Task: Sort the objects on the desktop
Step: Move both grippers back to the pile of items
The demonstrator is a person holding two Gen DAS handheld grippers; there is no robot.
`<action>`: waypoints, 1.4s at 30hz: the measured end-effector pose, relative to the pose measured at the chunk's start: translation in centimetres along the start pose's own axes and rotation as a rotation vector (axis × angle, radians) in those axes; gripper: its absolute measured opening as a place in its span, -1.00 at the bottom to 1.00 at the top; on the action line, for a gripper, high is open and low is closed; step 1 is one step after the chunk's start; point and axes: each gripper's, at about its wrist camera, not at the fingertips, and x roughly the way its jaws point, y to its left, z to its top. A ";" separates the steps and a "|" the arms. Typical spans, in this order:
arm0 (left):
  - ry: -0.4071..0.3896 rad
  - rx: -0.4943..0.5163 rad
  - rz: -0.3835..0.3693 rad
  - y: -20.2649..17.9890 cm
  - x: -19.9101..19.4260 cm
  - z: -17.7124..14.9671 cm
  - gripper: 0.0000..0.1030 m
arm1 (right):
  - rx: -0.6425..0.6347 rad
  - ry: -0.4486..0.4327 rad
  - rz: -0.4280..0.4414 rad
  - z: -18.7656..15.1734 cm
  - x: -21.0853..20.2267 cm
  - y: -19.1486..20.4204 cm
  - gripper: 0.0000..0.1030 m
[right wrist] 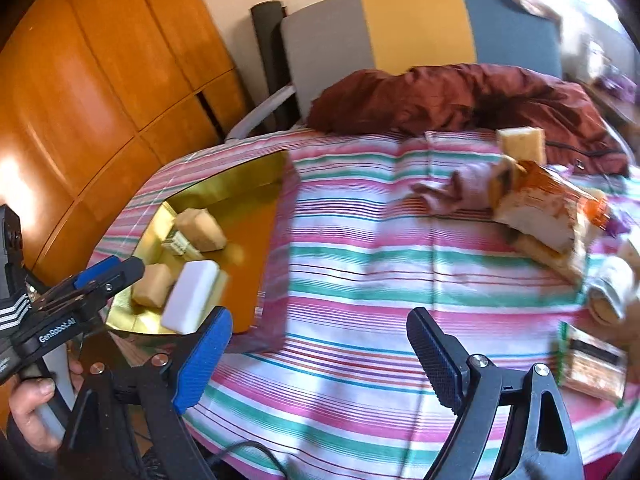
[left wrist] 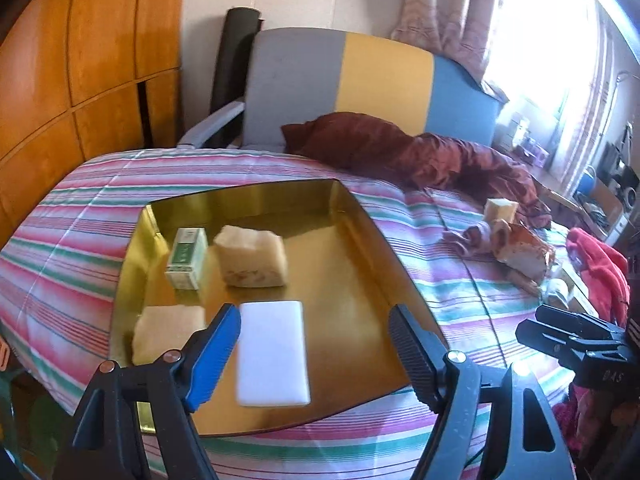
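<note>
Hovering over the gold tray [left wrist: 352, 216] on the striped bed [left wrist: 80, 240], left claw [left wrist: 316, 352] gapes wide, empty; white block [left wrist: 272, 356] lies at the tray's near edge. Right claw [right wrist: 320, 360] equally wide, empty, above bare bedspread; loose packets [right wrist: 532, 208] near the bed's right edge.

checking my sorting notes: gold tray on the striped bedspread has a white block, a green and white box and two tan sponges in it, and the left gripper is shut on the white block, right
Not quite. The left gripper is open and empty; the white block lies flat in the gold tray, as the left wrist view shows. The rest holds: green and white box and two tan sponges are in the tray on the striped bedspread.
</note>
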 end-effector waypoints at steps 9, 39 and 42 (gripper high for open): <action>0.019 0.088 -0.093 -3.5 1.0 1.1 0.50 | 0.125 -0.001 -0.116 -1.5 -3.2 -6.7 0.74; 0.206 0.742 -0.607 -27.3 8.2 0.3 0.52 | 0.016 0.332 -0.440 -0.1 -6.2 -27.5 0.71; 0.238 0.824 -0.666 -29.9 9.0 -0.7 0.53 | -0.011 0.363 -0.432 -0.2 -5.8 -27.6 0.38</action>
